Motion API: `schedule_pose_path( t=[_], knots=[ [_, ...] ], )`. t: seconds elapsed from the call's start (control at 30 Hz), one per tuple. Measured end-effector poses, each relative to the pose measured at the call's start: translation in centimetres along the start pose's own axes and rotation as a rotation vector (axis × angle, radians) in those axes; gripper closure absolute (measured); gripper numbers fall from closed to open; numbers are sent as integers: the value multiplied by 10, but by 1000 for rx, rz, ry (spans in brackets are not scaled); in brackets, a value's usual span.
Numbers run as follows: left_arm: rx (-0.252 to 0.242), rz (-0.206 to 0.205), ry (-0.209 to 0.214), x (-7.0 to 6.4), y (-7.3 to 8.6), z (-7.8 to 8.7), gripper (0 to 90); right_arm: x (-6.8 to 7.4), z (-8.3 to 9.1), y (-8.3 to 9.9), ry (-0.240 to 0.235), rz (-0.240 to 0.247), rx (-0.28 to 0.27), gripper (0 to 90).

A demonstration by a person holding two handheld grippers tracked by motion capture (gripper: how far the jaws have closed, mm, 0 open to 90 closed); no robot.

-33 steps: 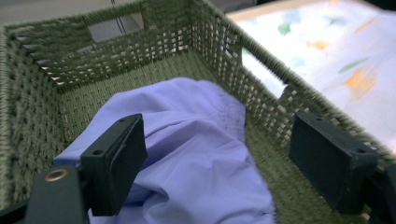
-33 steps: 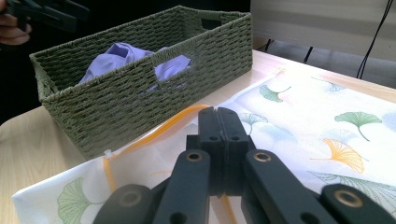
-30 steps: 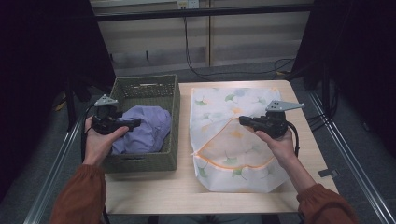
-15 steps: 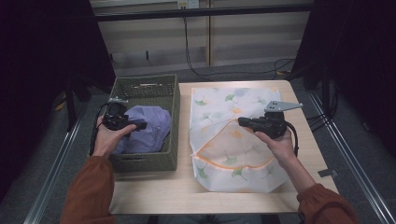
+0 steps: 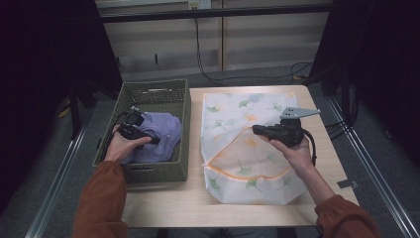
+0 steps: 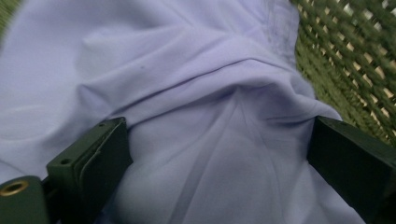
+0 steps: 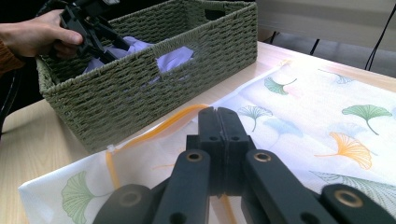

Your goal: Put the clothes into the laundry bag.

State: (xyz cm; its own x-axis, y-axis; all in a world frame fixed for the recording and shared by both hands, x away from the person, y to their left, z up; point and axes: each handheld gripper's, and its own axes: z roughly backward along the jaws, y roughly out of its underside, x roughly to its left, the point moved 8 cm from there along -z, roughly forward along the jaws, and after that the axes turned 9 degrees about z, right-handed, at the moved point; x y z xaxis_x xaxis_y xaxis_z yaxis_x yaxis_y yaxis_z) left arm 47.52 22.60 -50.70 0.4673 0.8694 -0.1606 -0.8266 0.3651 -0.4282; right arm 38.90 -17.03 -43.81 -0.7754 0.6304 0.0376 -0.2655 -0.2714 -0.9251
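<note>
Now we are about to pick up the purple cloth (image 5: 157, 139) that lies bunched up in the green woven basket (image 5: 157, 91) on the left side of the table (image 5: 163, 210). Our left gripper (image 5: 148, 140) is down in the basket, right on the cloth. In the left gripper view its jaws stand wide apart, and a soft hump of cloth (image 6: 219, 140) pokes up between them. They have not pinched it yet.

Our right gripper (image 5: 256, 130) rests on the laundry bag (image 5: 247, 173), the white one with the leaf pictures, which lies flat just beside the basket. Its jaws are pressed tight together. In the right gripper view we see them meet right by the orange zipper (image 7: 154, 128). We cannot tell if they have a bit of the thin bag between them or nothing at all.

To do this step well, we think we should push the left jaws a little deeper, so that a fat fold sits between them. Then we squeeze them closed all the way. A tiny pinch may slip out, because the cloth looks smooth and floppy.

Next we should lift straight up and go slowly, high enough for the hanging part to clear the basket wall. The wall is rough and woven, so the cloth could catch on it.

The bag's opening looks flat, so the right gripper may need to hold one edge up to make room.
</note>
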Motion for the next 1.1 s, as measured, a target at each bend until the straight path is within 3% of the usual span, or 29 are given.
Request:
schedule_pose_path(
  t=[0.03,0.07,0.1,0.13,0.27,0.33,0.43,0.47,0.63,0.8,0.9,0.97,1.07,1.1],
  knots=[
    [17,17,20,-2,2,-4,73,0,0,0,-1,1,1,900],
    [64,1,36,-3,6,-6,78,0,0,0,-1,2,2,900],
    [87,-15,21,-2,7,-8,74,0,0,0,2,6,5,900],
    [74,-2,10,-3,6,-11,79,0,0,1,3,6,8,900],
    [115,-13,46,-5,10,-13,85,-1,-1,1,3,5,10,900],
    [127,-14,41,-5,12,-16,83,0,-1,2,0,5,13,900],
    [170,-44,-7,-4,16,-22,58,0,-1,2,1,9,16,900],
    [177,-31,-7,-4,17,-24,58,0,-1,2,3,10,16,900],
    [198,-45,-44,-1,19,-27,49,-3,-1,3,8,3,18,900],
    [250,-32,-60,0,25,-35,89,-3,-1,4,8,5,20,900],
    [256,-37,-90,4,26,-35,106,-3,-1,4,7,6,21,900],
    [246,-29,-86,5,26,-36,103,-3,-1,4,8,7,23,900],
    [252,-36,-109,6,24,-32,181,-2,-2,4,7,8,24,900],
    [274,-57,-111,8,25,-29,284,-2,-2,4,6,7,26,900]
  ],
)
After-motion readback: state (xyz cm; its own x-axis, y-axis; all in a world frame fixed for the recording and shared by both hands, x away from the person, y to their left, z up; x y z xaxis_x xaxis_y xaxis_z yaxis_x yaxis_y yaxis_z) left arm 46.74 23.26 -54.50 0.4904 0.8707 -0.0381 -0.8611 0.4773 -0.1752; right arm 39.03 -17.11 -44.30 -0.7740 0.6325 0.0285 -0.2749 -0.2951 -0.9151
